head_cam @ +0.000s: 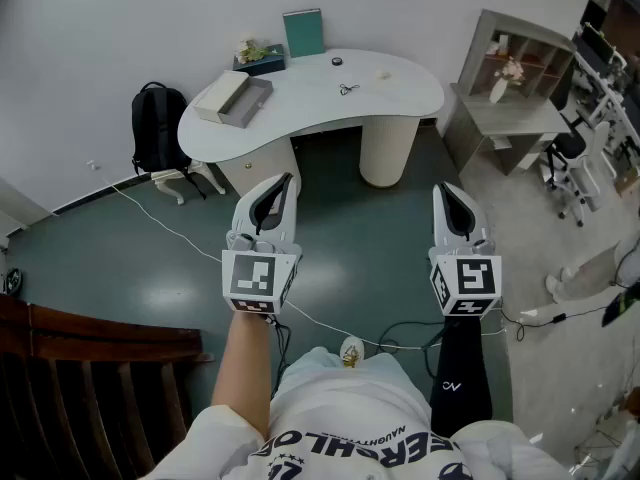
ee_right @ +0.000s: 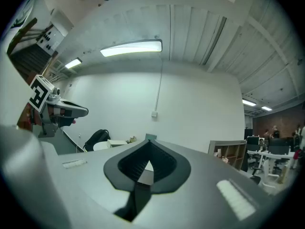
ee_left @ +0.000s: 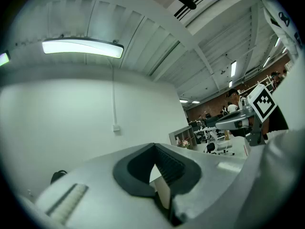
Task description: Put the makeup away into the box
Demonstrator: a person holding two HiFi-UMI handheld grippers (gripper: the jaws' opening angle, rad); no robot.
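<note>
A white curved table [head_cam: 300, 108] stands across the room, well beyond both grippers. On it lie a flat beige and grey box [head_cam: 236, 100], a small dark item [head_cam: 348, 89], a black round piece [head_cam: 337, 62] and a small white piece [head_cam: 383, 74]. My left gripper [head_cam: 284, 180] and right gripper [head_cam: 447, 189] are held up side by side over the green floor, pointing at the table. Both are shut with nothing between the jaws. The left gripper view [ee_left: 153, 147] and right gripper view [ee_right: 148, 142] show the dark pads meeting at the tip.
A teal upright box [head_cam: 303, 32] and a dark tray with flowers [head_cam: 260, 60] sit at the table's back edge. A black backpack [head_cam: 157, 128] leans left of the table. A shelf unit [head_cam: 515, 78], an office chair [head_cam: 570, 158], floor cables [head_cam: 180, 233] and dark wooden furniture [head_cam: 80, 368] surround me.
</note>
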